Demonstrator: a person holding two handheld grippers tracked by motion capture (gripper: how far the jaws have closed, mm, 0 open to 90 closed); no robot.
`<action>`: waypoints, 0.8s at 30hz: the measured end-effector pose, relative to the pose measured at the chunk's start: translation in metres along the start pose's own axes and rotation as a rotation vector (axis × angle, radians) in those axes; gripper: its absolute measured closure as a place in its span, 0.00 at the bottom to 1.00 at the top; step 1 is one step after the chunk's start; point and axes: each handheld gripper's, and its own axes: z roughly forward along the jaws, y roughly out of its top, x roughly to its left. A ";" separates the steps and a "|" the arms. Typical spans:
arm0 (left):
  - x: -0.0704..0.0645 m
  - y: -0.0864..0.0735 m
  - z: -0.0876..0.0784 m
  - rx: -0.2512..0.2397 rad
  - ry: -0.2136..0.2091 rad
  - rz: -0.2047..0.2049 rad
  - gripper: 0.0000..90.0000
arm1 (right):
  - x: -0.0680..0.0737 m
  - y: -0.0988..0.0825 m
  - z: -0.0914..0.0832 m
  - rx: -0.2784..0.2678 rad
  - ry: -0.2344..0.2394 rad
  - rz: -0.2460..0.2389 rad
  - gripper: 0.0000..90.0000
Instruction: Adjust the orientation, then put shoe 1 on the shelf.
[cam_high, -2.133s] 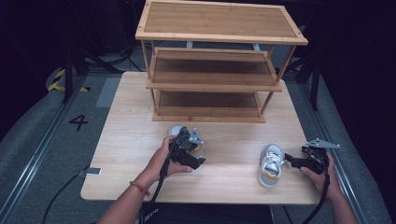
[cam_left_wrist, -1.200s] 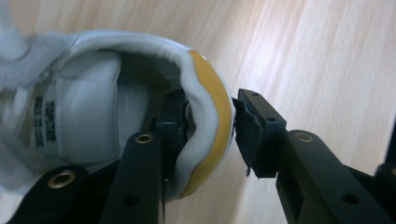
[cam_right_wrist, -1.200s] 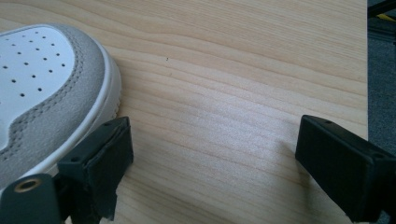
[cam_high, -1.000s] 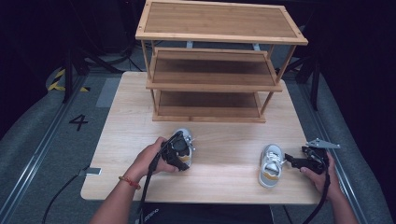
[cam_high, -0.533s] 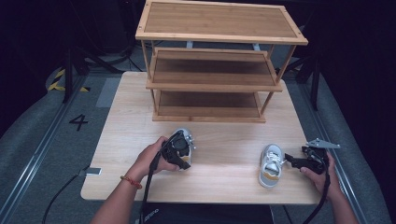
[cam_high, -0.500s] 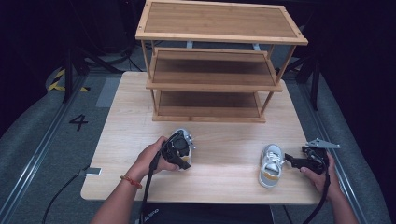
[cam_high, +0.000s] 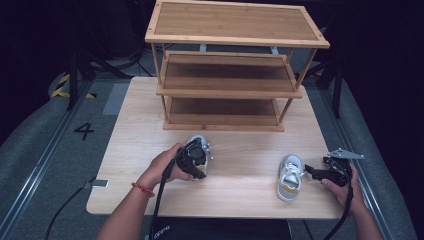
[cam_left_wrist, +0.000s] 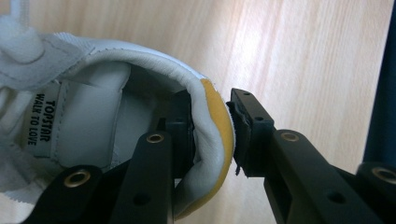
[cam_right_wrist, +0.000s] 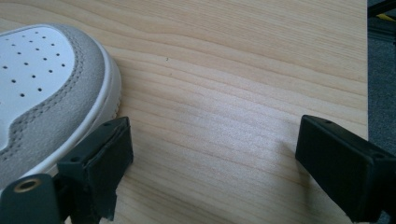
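A white child's sneaker (cam_high: 201, 143) with a yellow heel patch lies on the wooden table (cam_high: 240, 192) in front of the shelf rack. My left gripper (cam_high: 196, 159) is shut on its heel collar. In the left gripper view one jaw sits inside the sneaker (cam_left_wrist: 93, 102) and the other presses the yellow heel from outside, with the gripper (cam_left_wrist: 212, 123) clamping that wall. A second white and grey sneaker (cam_high: 290, 179) lies near the front right. My right gripper (cam_high: 310, 172) rests open beside it. In the right gripper view the gripper (cam_right_wrist: 210, 149) spans bare wood, and the sneaker's toe (cam_right_wrist: 42, 84) lies just outside its left jaw.
A three-tier bamboo shelf rack (cam_high: 227, 85) stands at the back of the table, its shelves bare. Black cables trail from both grippers over the front edge. Grey floor with a painted "4" (cam_high: 84, 131) lies to the left.
My left hand shifted left over the first sneaker and turned, then settled with the jaws on its heel. The right hand and second sneaker stayed put.
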 end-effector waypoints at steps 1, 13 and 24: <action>0.002 0.005 0.000 0.000 0.004 0.008 0.79 | 0.000 0.000 0.000 0.000 0.000 0.000 0.13; 0.021 0.038 -0.003 -0.017 0.020 0.031 0.79 | 0.000 0.000 0.000 0.000 0.000 0.000 0.13; 0.049 0.061 -0.007 -0.022 0.082 0.067 0.78 | 0.000 0.000 0.000 0.000 0.001 -0.003 0.13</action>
